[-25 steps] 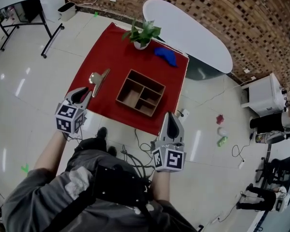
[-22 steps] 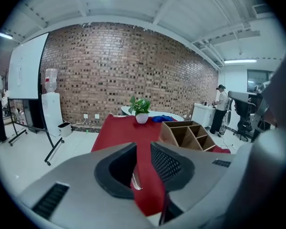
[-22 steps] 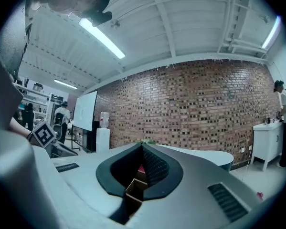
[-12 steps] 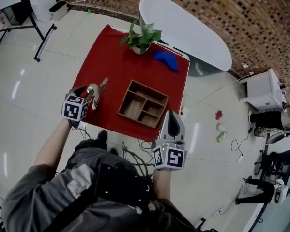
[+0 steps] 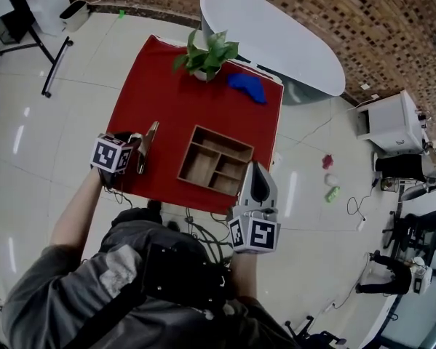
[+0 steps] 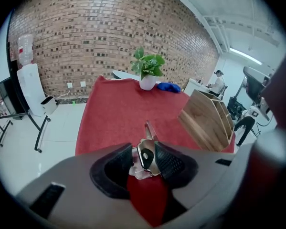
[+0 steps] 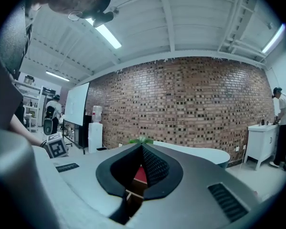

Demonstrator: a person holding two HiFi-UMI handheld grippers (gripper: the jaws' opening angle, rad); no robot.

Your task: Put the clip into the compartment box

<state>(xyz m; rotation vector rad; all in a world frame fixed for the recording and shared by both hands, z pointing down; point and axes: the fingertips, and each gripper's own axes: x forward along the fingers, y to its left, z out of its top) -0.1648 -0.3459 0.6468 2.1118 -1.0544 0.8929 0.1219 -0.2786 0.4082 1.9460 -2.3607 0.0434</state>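
At the lower centre of the left gripper view, the left gripper [image 6: 142, 152] stands with its jaws spread wide and nothing clenched. The metal clip [image 6: 146, 155] lies on the red cloth [image 6: 116, 109] with its handle end already in the gap. The right-hand pad seems to touch the handle, though the angle is too poor to be sure, and the other pad stands clear. The clip's long axis runs straight away from the jaws, up the frame, so its handles are the end presented for a squeeze. In the head view the clip [image 5: 148, 138] sits at centre left with the wooden compartment box [image 5: 221, 139] to its right, near but apart, so I judge the carry goes rightward across the frame. The right gripper [image 5: 258, 186] hangs beyond the box's lower right corner, jaws together and empty, so the left one is plainly nearer the clip.
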